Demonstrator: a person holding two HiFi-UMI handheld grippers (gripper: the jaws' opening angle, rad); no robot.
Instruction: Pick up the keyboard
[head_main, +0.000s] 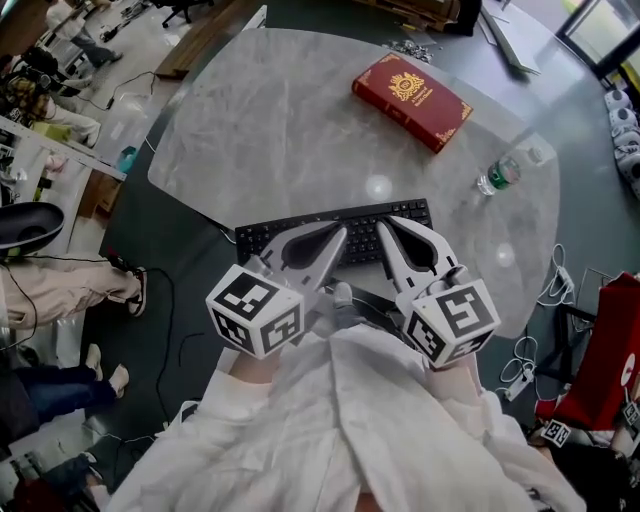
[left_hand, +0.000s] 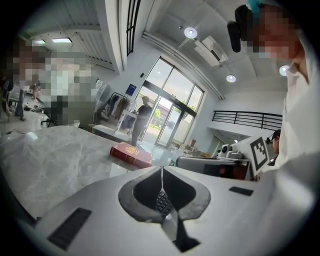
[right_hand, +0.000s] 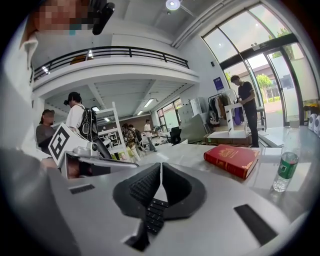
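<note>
A black keyboard (head_main: 300, 233) lies on the marble table (head_main: 280, 130) near its front edge, partly covered by both grippers. My left gripper (head_main: 343, 232) hovers over its middle with jaws shut and nothing between them; keys (left_hand: 163, 202) show through the gap below its pads. My right gripper (head_main: 385, 222) sits just to the right, also shut and empty, over the keyboard's right part, with keys (right_hand: 152, 214) visible beneath it. The two tips point toward each other and stand a short gap apart.
A red book (head_main: 411, 99) lies at the table's far side, also visible as the book (left_hand: 131, 154) and the book (right_hand: 231, 159). A plastic bottle (head_main: 499, 176) lies at the right, upright-looking bottle (right_hand: 285, 171). People, desks and cables surround the table.
</note>
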